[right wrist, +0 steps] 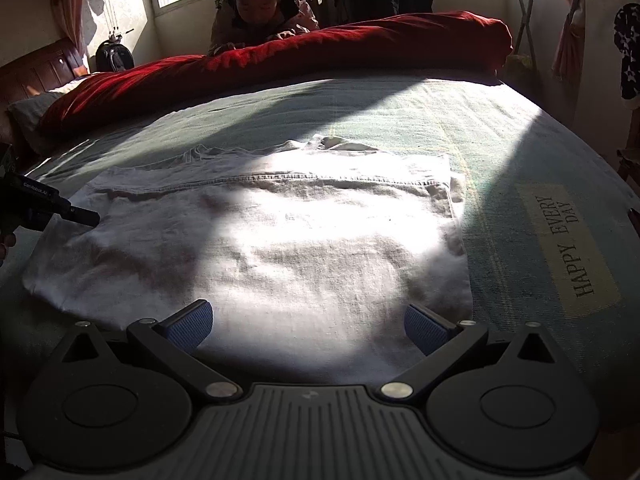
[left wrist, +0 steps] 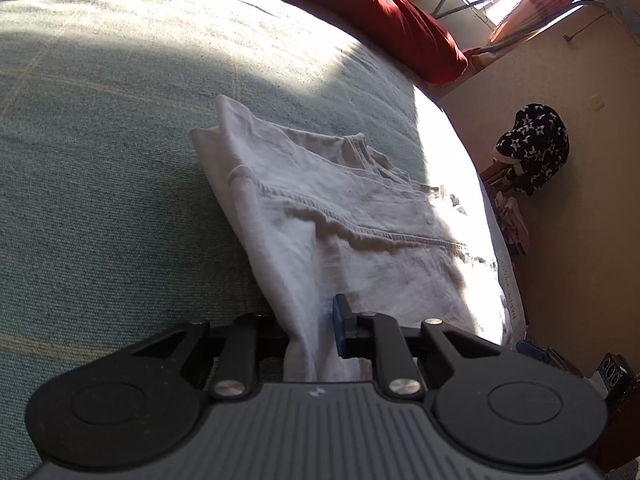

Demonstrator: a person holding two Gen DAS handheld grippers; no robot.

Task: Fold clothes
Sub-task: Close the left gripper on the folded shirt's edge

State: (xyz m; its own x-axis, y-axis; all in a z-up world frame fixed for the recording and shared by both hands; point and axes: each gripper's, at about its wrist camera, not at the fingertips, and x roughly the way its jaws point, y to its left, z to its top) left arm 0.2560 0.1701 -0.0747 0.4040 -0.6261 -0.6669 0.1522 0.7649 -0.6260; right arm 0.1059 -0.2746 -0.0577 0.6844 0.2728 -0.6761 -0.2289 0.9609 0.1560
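Left wrist view: the left tongs (left wrist: 316, 332) are clamped on a bunched edge of the white garment (left wrist: 340, 216), which runs away from them across the green bedspread (left wrist: 100, 168). One blue pad (left wrist: 340, 326) is exposed; the other is hidden by cloth. A stitched hem (left wrist: 360, 228) crosses the fabric. Only here are seen a star-patterned dark cloth (left wrist: 534, 148) against the wall and the bed's far side edge.

Right wrist view: the right tongs (right wrist: 308, 326) are held apart, just above the near edge of the garment (right wrist: 260, 248), which is spread flat on the bedspread (right wrist: 400, 112), partly in sunlight. The left tongs (right wrist: 86, 216) are seen at the garment's left edge. Shown only here are a printed label (right wrist: 568, 248) reading "HAPPY EVERY DAY", a red quilt (right wrist: 320, 56) in full length, and a person (right wrist: 260, 12) behind it.
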